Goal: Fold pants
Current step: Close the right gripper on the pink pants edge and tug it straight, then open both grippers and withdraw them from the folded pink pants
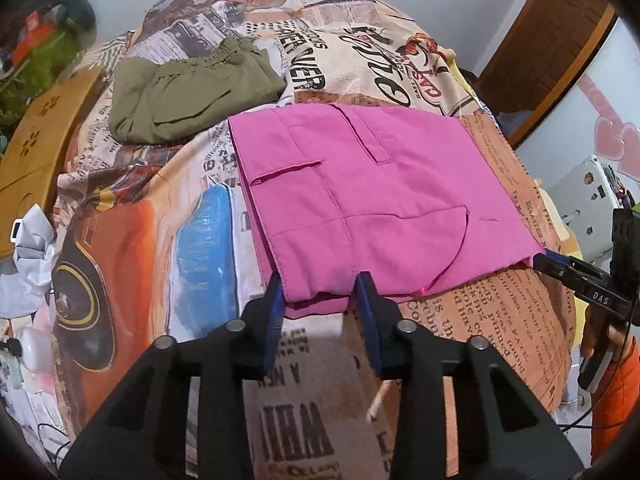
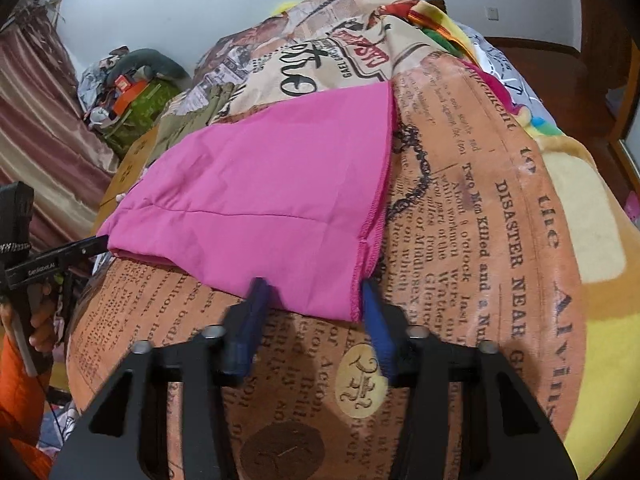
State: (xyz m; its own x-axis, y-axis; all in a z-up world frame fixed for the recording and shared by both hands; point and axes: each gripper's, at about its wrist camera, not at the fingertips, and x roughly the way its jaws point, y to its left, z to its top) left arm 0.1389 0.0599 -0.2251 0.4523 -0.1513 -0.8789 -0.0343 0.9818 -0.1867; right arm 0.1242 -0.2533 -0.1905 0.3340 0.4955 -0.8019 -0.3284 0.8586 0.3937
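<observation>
Pink pants (image 1: 360, 196) lie folded flat on a bed covered with a newspaper-print blanket (image 1: 140, 220). My left gripper (image 1: 320, 288) is open, its blue fingers straddling the near edge of the pants at the waist end. My right gripper (image 2: 312, 300) is open, its fingers on either side of the near corner of the pink pants (image 2: 260, 200) by the hem. The right gripper also shows in the left wrist view (image 1: 548, 258) at the pants' right corner. The left gripper shows in the right wrist view (image 2: 98, 244) at the pants' left edge.
Folded olive-green pants (image 1: 188, 96) lie on the bed beyond the pink ones. A wooden stool (image 1: 36, 152) stands left of the bed, with clutter on the floor. A yellow blanket (image 2: 592, 208) lies on the right side. A wooden door (image 1: 552, 28) is at the back right.
</observation>
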